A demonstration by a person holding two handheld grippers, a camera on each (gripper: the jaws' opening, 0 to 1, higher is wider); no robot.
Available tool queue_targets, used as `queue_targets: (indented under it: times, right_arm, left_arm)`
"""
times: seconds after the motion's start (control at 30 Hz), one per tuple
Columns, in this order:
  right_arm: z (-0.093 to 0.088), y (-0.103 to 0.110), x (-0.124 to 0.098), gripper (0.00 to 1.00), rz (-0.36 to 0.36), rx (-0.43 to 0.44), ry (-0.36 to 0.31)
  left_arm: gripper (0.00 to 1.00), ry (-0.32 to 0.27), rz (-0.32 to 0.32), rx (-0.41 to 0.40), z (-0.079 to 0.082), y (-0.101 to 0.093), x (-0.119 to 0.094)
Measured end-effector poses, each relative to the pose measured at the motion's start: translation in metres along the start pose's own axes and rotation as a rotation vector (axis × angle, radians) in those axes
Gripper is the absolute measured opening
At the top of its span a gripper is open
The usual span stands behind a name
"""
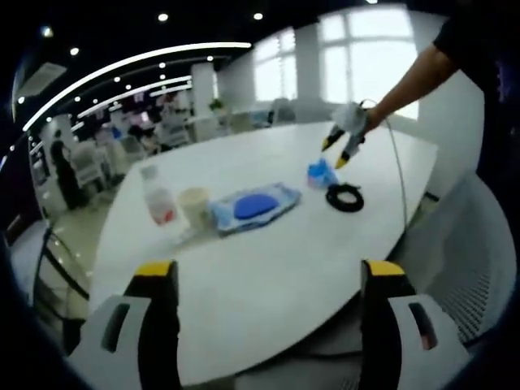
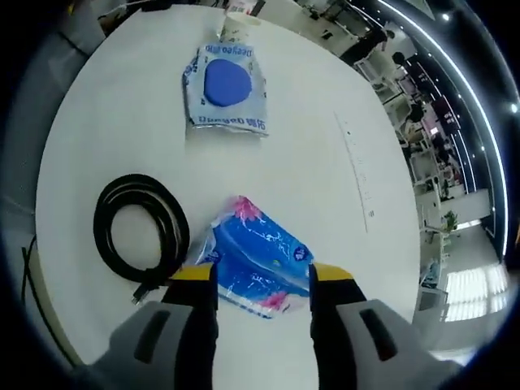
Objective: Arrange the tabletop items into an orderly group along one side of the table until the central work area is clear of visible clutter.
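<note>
On the white table (image 1: 268,268), from left to right, stand a clear bottle (image 1: 158,199), a paper cup (image 1: 195,208), a flat blue wipes pack (image 1: 256,205), a small blue tissue pack (image 1: 320,173) and a coiled black cable (image 1: 344,197). My left gripper (image 1: 268,276) hangs open over the near table edge, far from all of them. A person's arm holds my right gripper (image 1: 336,151) just above the tissue pack. In the right gripper view that gripper (image 2: 262,280) is open, its jaws either side of the tissue pack (image 2: 256,260). The cable (image 2: 138,227) lies beside it; the wipes pack (image 2: 226,88) and cup (image 2: 240,28) sit farther off.
The table is oval, with its curved edge (image 1: 406,219) close to the cable. Office desks and chairs (image 1: 89,162) stand beyond the table's left side. Bright windows (image 1: 357,65) are behind it. A bare stretch of tabletop (image 2: 341,162) lies right of the wipes pack.
</note>
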State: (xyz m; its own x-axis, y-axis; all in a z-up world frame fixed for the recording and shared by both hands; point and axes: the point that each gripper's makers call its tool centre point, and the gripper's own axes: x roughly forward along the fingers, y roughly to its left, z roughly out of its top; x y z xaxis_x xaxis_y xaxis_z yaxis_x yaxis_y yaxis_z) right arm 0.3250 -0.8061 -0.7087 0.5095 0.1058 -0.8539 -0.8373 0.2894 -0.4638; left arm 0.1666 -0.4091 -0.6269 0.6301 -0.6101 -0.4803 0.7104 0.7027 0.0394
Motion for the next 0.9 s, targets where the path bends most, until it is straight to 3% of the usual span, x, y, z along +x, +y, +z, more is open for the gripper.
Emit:
queue_targets:
  times: [0.2, 0.33, 0.43, 0.57, 0.9]
  right_arm:
    - [0.000, -0.004, 0.013, 0.40, 0.018, -0.039, 0.024]
    - [-0.004, 0.001, 0.025, 0.37, 0.055, -0.127, 0.069]
    - [-0.010, 0.006, 0.031, 0.35, 0.083, -0.135, 0.096]
    - [-0.015, 0.004, 0.038, 0.25, 0.087, -0.171, 0.113]
    - [-0.013, 0.007, 0.044, 0.00, 0.102, -0.131, 0.110]
  left_arm:
    - [0.99, 0.019, -0.032, -0.020, -0.004, -0.005, 0.002]
    - [1.00, 0.027, -0.031, -0.026, -0.005, -0.005, 0.002]
    - [1.00, 0.021, -0.020, -0.028, -0.003, -0.003, 0.002]
    - [0.99, 0.040, -0.006, -0.034, -0.007, 0.000, 0.002]
    - [0.93, 0.048, 0.019, -0.034, -0.008, 0.006, 0.002]
